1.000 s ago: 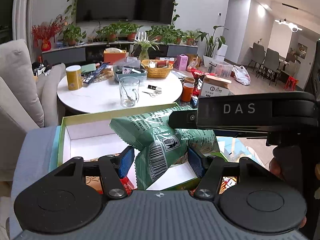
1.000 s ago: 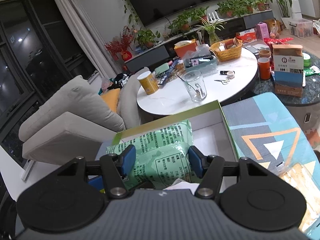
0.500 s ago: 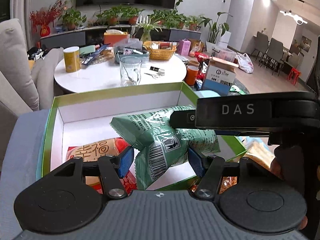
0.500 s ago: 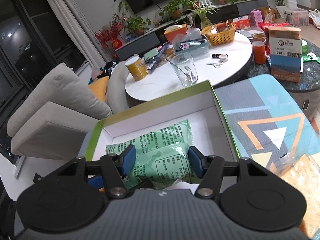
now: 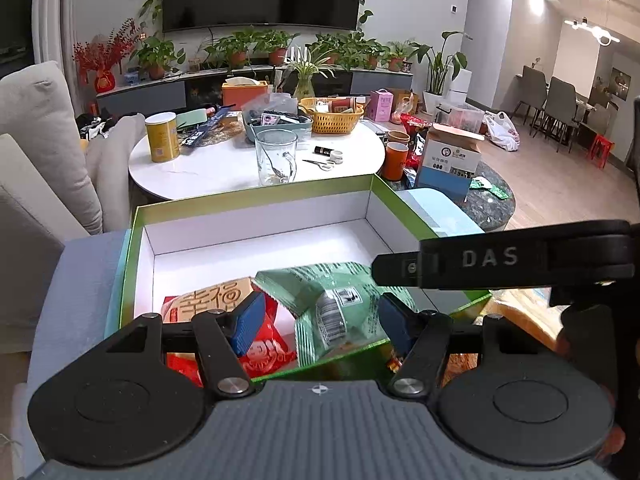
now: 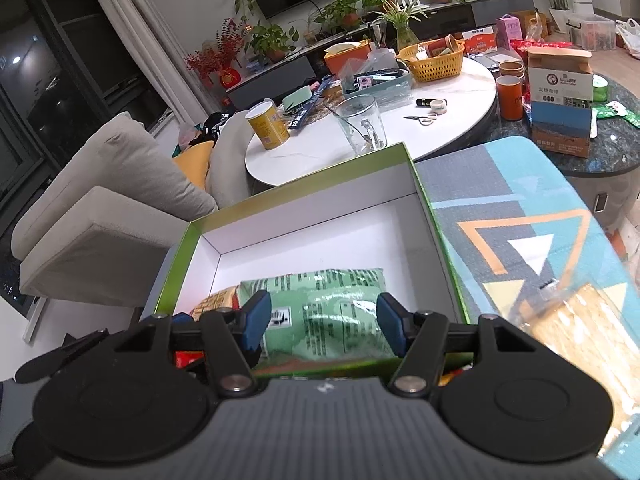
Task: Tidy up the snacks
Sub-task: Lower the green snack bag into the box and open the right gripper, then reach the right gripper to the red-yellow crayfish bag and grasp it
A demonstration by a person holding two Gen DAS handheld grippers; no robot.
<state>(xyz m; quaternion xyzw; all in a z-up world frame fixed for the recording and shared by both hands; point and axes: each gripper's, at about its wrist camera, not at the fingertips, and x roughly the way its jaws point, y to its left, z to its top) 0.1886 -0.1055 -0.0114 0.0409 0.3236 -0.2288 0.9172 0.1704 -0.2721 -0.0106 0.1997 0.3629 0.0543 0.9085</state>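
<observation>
A green snack bag [image 5: 340,300] [image 6: 332,304] lies low in the open green-rimmed box [image 5: 256,200] [image 6: 304,184], beside a red-and-orange snack bag [image 5: 224,300]. My left gripper [image 5: 320,324] straddles the green bag's near end. Its jaws are opening, and the left pad [image 5: 248,322] stands off the bag, over the red one. My right gripper [image 6: 323,322] stays shut on the green bag, with both blue pads against its sides. In the left wrist view, its black finger [image 5: 480,260] reaches in from the right over the bag.
The box rests on a patterned blue mat [image 6: 520,208]. A clear packet of crackers [image 6: 580,320] lies to the box's right. Beyond stands a round white table [image 5: 224,168] with a glass [image 5: 276,156], a yellow can and a basket. A grey sofa [image 6: 112,184] flanks the left.
The green bag has gone from above the box down onto its floor beside the red bag. The left jaws have widened off it. Both views now show more of the box.
</observation>
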